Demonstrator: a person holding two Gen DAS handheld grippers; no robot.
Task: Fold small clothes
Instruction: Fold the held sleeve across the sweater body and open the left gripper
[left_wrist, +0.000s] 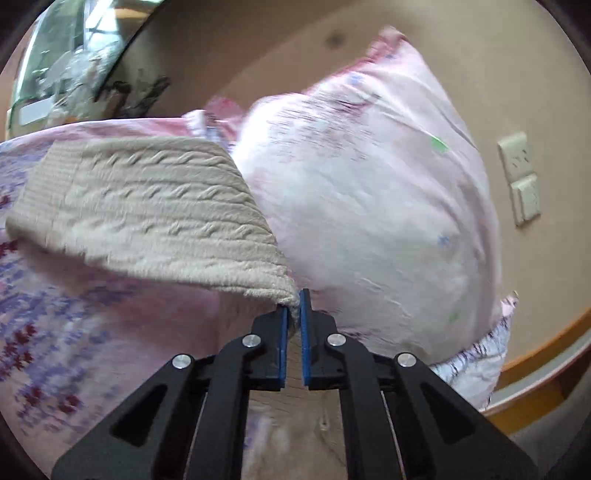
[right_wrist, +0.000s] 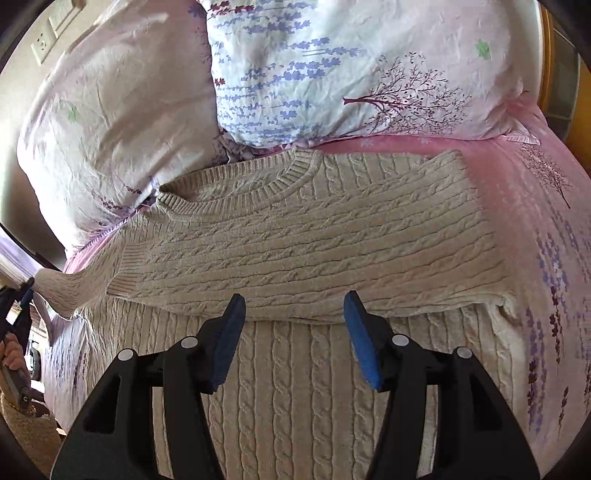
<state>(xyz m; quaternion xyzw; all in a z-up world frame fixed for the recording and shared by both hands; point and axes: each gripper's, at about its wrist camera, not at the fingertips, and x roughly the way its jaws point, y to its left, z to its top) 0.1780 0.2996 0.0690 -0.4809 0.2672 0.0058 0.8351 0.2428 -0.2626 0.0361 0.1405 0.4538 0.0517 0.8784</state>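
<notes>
Our left gripper pinches the beige cable-knit sweater's sleeve off the bed's left edge; right gripper, jaws spread, hovers over its body, folded crosswise.

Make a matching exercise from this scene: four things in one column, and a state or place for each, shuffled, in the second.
Things:
1. left claw
2. right claw
3. cable-knit sweater
4. tree-print pillow

States or places:
A. open, above the knit, holding nothing
B. propped behind the sweater's collar
C. shut on the end of a sleeve
D. spread on the pink bedsheet, one sleeve folded across the chest

Pairs: 1-C, 2-A, 3-D, 4-B
</notes>
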